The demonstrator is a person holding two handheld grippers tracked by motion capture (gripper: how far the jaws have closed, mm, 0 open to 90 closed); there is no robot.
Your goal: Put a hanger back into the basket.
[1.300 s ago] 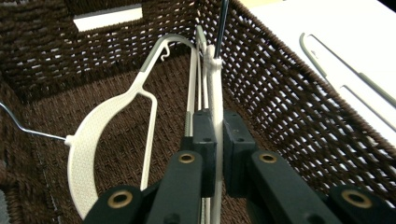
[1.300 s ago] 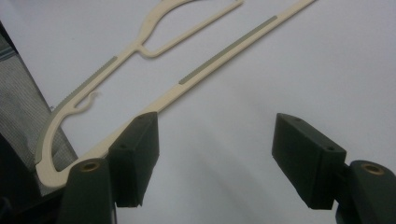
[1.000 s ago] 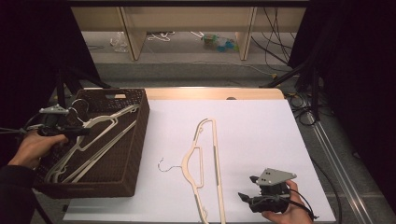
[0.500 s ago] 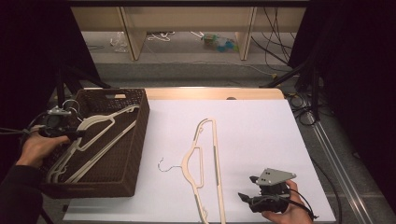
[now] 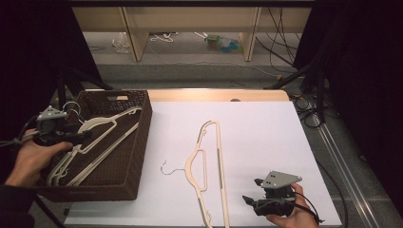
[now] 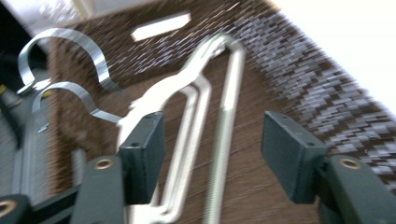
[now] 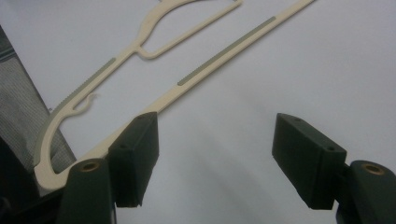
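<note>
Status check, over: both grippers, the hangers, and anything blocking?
Left gripper just opened, empty, over basket hangers. Right gripper open beside table hanger. Nothing in the way.

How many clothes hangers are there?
3 at least: one hanger on the white table, two hangers stacked in the brown basket; more may be hidden.

Each gripper [image 5: 263, 202] has two black, blocky jaws with brass-coloured screws, a grey three-cornered plate on top and a thin black cable. The person wears dark sleeves [image 5: 14, 206].
</note>
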